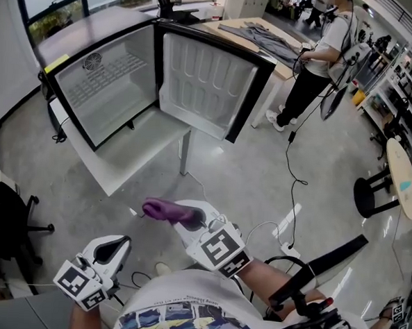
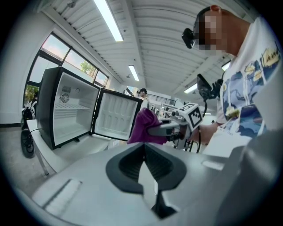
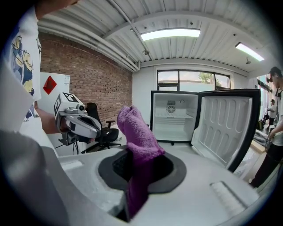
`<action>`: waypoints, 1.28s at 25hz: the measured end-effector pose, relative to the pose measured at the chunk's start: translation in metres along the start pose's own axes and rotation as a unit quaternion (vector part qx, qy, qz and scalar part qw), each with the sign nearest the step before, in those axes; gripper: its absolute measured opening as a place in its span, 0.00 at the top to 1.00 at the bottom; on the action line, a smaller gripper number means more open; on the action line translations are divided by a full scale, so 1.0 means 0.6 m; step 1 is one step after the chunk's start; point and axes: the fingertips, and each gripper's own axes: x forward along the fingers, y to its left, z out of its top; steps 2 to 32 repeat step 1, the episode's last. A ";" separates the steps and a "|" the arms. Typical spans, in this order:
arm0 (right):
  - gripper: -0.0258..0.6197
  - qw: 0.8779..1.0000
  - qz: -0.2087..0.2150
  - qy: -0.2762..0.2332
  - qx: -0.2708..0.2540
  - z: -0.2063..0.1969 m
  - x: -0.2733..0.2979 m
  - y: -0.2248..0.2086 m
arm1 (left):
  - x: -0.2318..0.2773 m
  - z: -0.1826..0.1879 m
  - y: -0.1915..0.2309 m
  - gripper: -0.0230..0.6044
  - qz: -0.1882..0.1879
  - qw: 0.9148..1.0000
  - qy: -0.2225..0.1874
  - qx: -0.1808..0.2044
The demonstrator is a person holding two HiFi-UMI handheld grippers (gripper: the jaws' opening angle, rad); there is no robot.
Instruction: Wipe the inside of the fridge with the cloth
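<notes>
Pinching a fuzzy purple cloth (image 3: 138, 132) between its jaws, the right gripper (image 3: 140, 174) clamps the fabric at mid-length: a rumpled fold stands up above the dark jaw pocket and the rest trails down through it. The left gripper (image 2: 144, 164) has its jaws pressed together with nothing between them. In the head view both grippers are held low in front of the person's printed white T-shirt (image 1: 182, 319), the left one beside the right and apart from it, each with its marker cube facing up.

The small black fridge with a white interior (image 1: 103, 84) stands on a long white table (image 1: 133, 156) well ahead of the grippers. Its white-lined door (image 1: 207, 84) is swung wide open, and a wire shelf shows inside. The cloth is well apart from the fridge, out over the grey floor (image 1: 261, 177). A black office chair (image 1: 8, 214) sits at the left. Farther back, a person in a white top and black trousers (image 1: 317, 56) stands by a wooden table with grey fabric laid on it (image 1: 262, 38).
</notes>
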 end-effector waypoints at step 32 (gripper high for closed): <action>0.88 1.000 0.000 0.000 0.000 0.000 0.003 -0.002 | 0.001 0.000 0.004 0.95 0.000 1.000 0.000 0.000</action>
